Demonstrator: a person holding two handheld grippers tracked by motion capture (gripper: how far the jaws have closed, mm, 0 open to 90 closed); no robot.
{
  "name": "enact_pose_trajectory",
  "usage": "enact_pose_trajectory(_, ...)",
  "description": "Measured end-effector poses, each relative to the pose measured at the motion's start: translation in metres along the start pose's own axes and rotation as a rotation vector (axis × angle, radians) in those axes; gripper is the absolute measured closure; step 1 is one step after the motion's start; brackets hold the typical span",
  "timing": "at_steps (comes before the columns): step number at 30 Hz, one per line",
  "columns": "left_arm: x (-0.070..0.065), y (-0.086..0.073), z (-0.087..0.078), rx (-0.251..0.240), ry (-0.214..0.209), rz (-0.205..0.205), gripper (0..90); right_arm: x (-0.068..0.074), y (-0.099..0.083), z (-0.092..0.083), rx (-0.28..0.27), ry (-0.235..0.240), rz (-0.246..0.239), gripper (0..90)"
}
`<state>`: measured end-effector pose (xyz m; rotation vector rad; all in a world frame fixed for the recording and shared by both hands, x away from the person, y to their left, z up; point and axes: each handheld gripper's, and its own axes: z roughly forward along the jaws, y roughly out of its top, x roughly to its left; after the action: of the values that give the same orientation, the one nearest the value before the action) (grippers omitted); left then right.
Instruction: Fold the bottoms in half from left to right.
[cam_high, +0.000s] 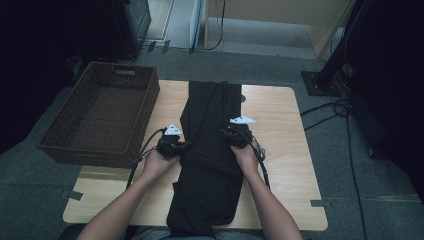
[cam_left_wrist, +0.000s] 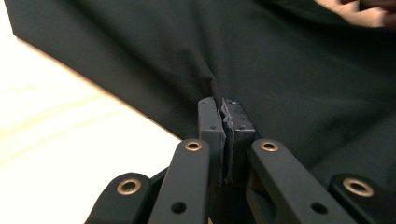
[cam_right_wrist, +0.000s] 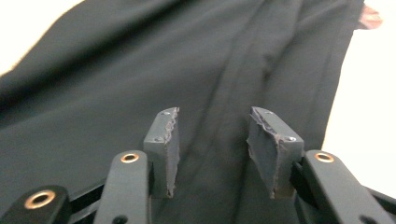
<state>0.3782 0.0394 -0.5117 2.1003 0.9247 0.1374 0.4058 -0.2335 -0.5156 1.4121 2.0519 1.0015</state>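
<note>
You work matt black cloth garment: fine smooth weave, soft folds, no sheen. Table: pale wood grain, smooth, low satin finish. Basket: dark brown woven wicker, rough ribbed texture. Your left gripper: matt black plastic links, brass-coloured rivets, grey rubbery pads with ragged edges. Your right gripper: same matt plastic, pads worn, rough-edged. Floor: grey carpet, coarse, dull.

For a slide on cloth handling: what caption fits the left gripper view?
Left gripper shut, pinching a fold of the black garment beside the light wooden table.
</note>
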Motion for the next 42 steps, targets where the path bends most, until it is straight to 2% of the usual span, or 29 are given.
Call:
enact_pose_trajectory(2, -0.001, -0.003, -0.005, 0.001, -0.021, -0.015, 88.2, 0.0, 0.0, 0.004, 0.023, -0.034, -0.031, 58.7)
enact_pose_trajectory(3, -0.002, -0.005, -0.007, 0.004, -0.02, -0.014, 88.2, -0.001, 0.0, 0.004, 0.024, -0.029, -0.038, 70.7)
enact_pose_trajectory(5, -0.004, -0.008, -0.013, 0.009, -0.016, -0.015, 88.2, -0.001, 0.001, -0.001, 0.054, -0.084, -0.078, 86.7)
enact_pose_trajectory(6, -0.005, -0.01, -0.016, 0.012, -0.021, -0.021, 88.2, -0.003, 0.0, -0.005, 0.054, -0.085, -0.102, 88.0)
enact_pose_trajectory(7, -0.006, -0.012, -0.019, 0.009, -0.031, -0.034, 88.2, -0.005, -0.002, -0.009, 0.055, -0.07, -0.103, 88.6)
enact_pose_trajectory(9, -0.009, -0.015, -0.024, 0.015, -0.045, -0.045, 88.2, -0.009, -0.007, -0.019, 0.059, -0.027, -0.076, 88.3)
enact_pose_trajectory(10, -0.012, -0.015, -0.026, 0.02, -0.049, -0.045, 88.2, -0.011, -0.011, -0.025, 0.058, -0.014, -0.066, 86.5)
enact_pose_trajectory(11, -0.014, -0.016, -0.028, 0.028, -0.043, -0.034, 88.2, -0.012, -0.015, -0.032, 0.044, -0.02, -0.061, 82.0)
enact_pose_trajectory(13, -0.015, -0.018, -0.029, 0.036, -0.03, -0.026, 88.1, -0.017, -0.022, -0.043, 0.003, -0.072, -0.048, 71.5)
enact_pose_trajectory(15, -0.014, -0.021, -0.028, 0.025, -0.037, -0.052, 88.1, -0.023, -0.023, -0.048, -0.036, -0.032, -0.018, 64.6)
enact_pose_trajectory(17, -0.013, -0.023, -0.026, 0.018, -0.041, -0.068, 88.0, -0.024, -0.021, -0.047, -0.061, 0.002, -0.013, 57.2)
enact_pose_trajectory(20, -0.013, -0.025, -0.022, 0.025, -0.032, -0.056, 87.8, -0.02, -0.013, -0.035, -0.06, 0.059, 0.01, 50.8)
enact_pose_trajectory(24, -0.013, -0.024, -0.023, 0.017, -0.044, -0.064, 87.8, -0.01, -0.002, -0.012, -0.04, 0.063, 0.005, 43.8)
enact_pose_trajectory(27, -0.014, -0.025, -0.024, 0.006, -0.048, -0.069, 87.9, -0.003, 0.007, 0.002, -0.037, 0.021, -0.034, 40.9)
enact_pose_trajectory(29, -0.014, -0.025, -0.025, -0.002, -0.049, -0.073, 87.9, 0.0, 0.013, 0.011, -0.021, -0.002, -0.042, 40.4)
enact_pose_trajectory(31, -0.014, -0.025, -0.026, -0.008, -0.051, -0.078, 87.9, 0.002, 0.018, 0.018, 0.007, -0.032, -0.062, 39.6)
enact_pose_trajectory(34, -0.015, -0.025, -0.027, -0.01, -0.049, -0.086, 87.9, 0.005, 0.02, 0.026, 0.046, -0.05, -0.078, 40.0)
enact_pose_trajectory(35, -0.015, -0.026, -0.026, -0.012, -0.048, -0.088, 87.9, 0.004, 0.02, 0.028, 0.037, -0.039, -0.068, 41.9)
enact_pose_trajectory(37, -0.017, -0.026, -0.026, -0.012, -0.05, -0.091, 87.9, 0.0, 0.019, 0.029, 0.033, 0.005, -0.01, 46.1)
enact_pose_trajectory(38, -0.018, -0.027, -0.025, -0.012, -0.05, -0.09, 87.9, -0.001, 0.018, 0.03, 0.016, 0.002, -0.003, 49.2)
enact_pose_trajectory(42, -0.019, -0.027, -0.026, -0.009, -0.052, -0.088, 87.8, 0.0, 0.017, 0.029, 0.001, 0.019, -0.015, 77.8)
